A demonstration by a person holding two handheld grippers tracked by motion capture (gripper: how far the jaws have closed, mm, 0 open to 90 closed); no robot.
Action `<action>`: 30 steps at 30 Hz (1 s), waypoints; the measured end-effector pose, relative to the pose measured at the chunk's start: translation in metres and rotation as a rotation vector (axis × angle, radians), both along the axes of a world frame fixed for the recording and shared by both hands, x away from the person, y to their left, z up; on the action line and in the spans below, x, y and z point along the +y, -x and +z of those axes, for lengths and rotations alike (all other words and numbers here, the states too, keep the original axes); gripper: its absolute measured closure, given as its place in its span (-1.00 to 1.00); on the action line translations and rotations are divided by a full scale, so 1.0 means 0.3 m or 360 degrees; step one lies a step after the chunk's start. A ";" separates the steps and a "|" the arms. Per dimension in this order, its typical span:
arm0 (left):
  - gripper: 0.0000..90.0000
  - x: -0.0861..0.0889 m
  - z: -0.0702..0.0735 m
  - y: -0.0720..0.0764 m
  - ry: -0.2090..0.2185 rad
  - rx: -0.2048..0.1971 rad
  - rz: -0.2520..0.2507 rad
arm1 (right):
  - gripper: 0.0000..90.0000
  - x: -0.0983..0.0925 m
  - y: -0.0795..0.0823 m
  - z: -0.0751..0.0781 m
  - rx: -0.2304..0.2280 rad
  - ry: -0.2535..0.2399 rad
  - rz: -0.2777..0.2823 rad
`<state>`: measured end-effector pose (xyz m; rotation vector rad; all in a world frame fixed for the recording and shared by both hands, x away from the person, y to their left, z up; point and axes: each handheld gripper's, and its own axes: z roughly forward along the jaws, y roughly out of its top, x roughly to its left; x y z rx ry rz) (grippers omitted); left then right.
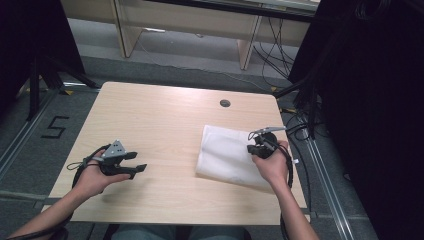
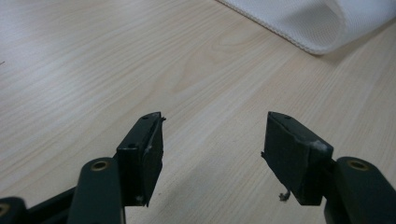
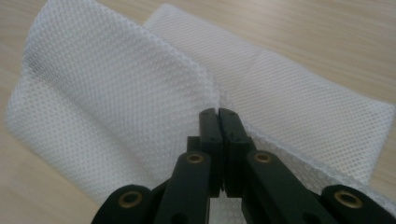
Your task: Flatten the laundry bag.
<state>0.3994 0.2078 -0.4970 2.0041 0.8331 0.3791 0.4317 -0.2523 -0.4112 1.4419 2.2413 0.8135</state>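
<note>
The right tool (image 3: 219, 114) is clamping its jaws tight on an edge of the white mesh cloth (image 3: 116, 98), and a fold of the fabric is standing up off the worktop (image 1: 160, 115) beside them. From above, the cloth (image 1: 222, 152) is lying on the right half of the worktop, the right tool (image 1: 257, 145) sitting over its right edge in the person's right hand (image 1: 272, 165). Over on the left, the left tool (image 1: 137, 162) is resting low on the bare wood in the left hand (image 1: 95, 177), well apart from the cloth. Its jaws are standing wide open with nothing between them, the left tool (image 2: 212, 140) pointing toward a rolled edge of the cloth (image 2: 317, 23) farther off.
</note>
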 end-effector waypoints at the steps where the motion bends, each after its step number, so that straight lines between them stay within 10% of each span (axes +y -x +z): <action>1: -0.17 0.000 0.000 0.001 0.0000 0.0001 0.0001 | 1.00 0.015 0.021 0.006 -0.0002 0.0007 0.0022; 17: -0.17 -0.007 0.002 0.006 -0.0012 0.0007 -0.0004 | 1.00 0.212 0.270 -0.017 0.0053 -0.0106 0.0309; 30: -0.17 -0.007 0.009 0.008 0.0044 -0.0008 0.0014 | 1.00 0.340 0.322 -0.062 0.0036 -0.0123 0.0494</action>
